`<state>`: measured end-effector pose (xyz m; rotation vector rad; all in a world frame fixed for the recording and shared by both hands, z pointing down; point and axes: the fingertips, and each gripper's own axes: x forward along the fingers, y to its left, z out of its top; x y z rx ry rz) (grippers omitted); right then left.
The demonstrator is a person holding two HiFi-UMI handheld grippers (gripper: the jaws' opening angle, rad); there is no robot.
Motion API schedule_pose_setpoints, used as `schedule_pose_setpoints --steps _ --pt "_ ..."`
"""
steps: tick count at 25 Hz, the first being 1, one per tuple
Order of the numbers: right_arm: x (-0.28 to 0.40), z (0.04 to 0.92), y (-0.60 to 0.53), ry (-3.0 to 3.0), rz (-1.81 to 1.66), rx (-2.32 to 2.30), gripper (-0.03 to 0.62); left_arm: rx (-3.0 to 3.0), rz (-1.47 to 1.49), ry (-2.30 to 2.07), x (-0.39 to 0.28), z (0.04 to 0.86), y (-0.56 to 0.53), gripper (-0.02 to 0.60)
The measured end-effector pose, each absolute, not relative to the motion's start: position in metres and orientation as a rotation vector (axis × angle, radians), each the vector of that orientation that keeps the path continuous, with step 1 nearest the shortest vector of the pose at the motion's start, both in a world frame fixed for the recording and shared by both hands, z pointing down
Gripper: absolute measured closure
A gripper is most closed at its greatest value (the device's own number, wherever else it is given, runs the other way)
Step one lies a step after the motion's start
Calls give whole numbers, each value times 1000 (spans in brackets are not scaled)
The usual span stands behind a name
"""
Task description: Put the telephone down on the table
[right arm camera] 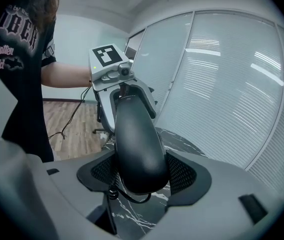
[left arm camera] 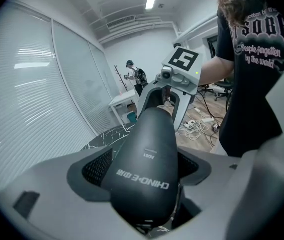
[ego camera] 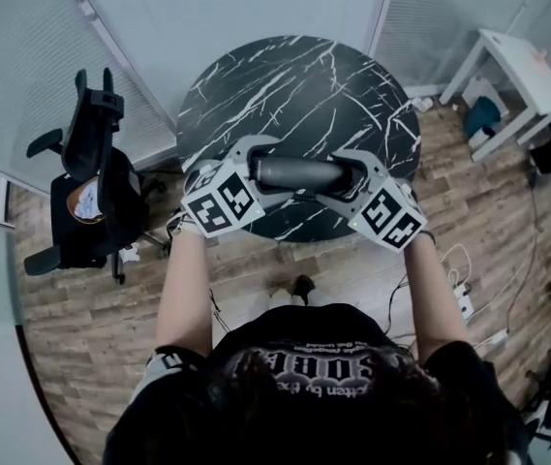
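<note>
While the telephone (ego camera: 299,173) hangs crosswise above the near edge of the surface (ego camera: 294,80), its long axis runs from hand to hand: left gripper (ego camera: 256,170) fingers clench one end, right gripper (ego camera: 352,177) fingers the other.

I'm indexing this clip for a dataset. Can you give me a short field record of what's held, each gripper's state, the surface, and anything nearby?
held: black handset, level between both grippers
left gripper: shut on one end of the handset
right gripper: shut on the other end
surface: round black marble table, under the handset, which seems clear of it
nearby: office chair at left; white desk at upper right
</note>
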<state>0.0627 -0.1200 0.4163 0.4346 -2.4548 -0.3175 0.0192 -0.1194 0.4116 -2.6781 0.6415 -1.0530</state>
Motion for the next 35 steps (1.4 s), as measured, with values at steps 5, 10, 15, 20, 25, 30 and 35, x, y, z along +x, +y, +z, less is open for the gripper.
schedule_pose_setpoints --steps 5,10,15,20,25,30,35 --pt "59 423 -154 -2465 -320 386 290 -2693 -1065 685 16 420 -151 215" --pt "52 430 -175 -2464 -324 350 290 -2702 -1080 727 9 428 -172 215" --pt "40 442 -192 -2465 -306 328 290 -2716 -1096 740 -3 439 -188 215" --pt "25 453 -220 -2451 -291 335 290 -2728 -1110 728 -20 449 -217 215" --pt "5 463 -255 -2439 -259 344 290 -2741 -1125 704 -39 458 -252 215" --pt "-22 475 -288 -2427 -237 333 290 -2772 -1134 694 -66 474 -285 215" --pt "-48 491 -315 -2423 -212 303 290 -2801 -1147 712 -93 490 -311 215"
